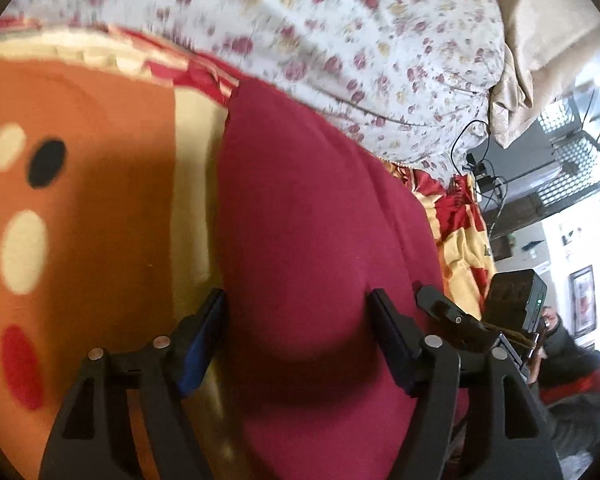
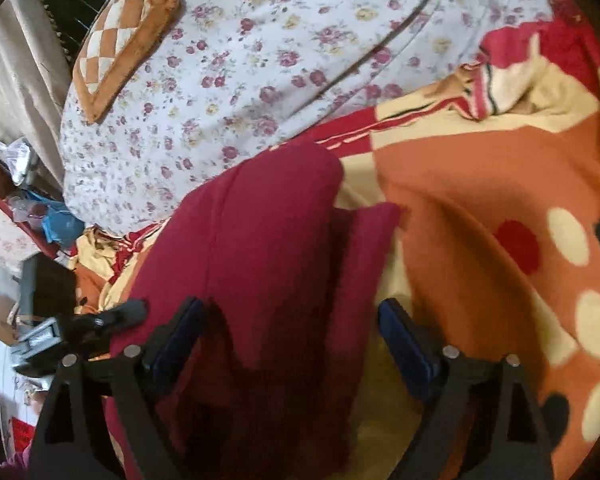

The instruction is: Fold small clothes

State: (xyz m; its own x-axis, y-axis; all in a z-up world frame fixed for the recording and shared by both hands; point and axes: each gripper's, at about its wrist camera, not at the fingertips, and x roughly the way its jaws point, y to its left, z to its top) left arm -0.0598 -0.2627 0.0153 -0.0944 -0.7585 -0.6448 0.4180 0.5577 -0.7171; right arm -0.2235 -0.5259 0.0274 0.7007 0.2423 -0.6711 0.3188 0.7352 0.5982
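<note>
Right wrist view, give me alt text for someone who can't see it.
The right gripper hangs open over a folded maroon garment lying on an orange spotted blanket. A floral sheet lies beyond.

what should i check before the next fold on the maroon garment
1. Left gripper open: ok, jaws stand wide over the maroon garment.
2. Right gripper open: ok, cloth lies between the jaws, pads apart from it.
3. Garment already folded over: ok, a second layer shows at its right edge in the right wrist view.
4. Garment lies flat on the orange spotted blanket: ok.
5. Near edge of the garment reachable: cannot tell, it is in shadow beneath both grippers.
</note>
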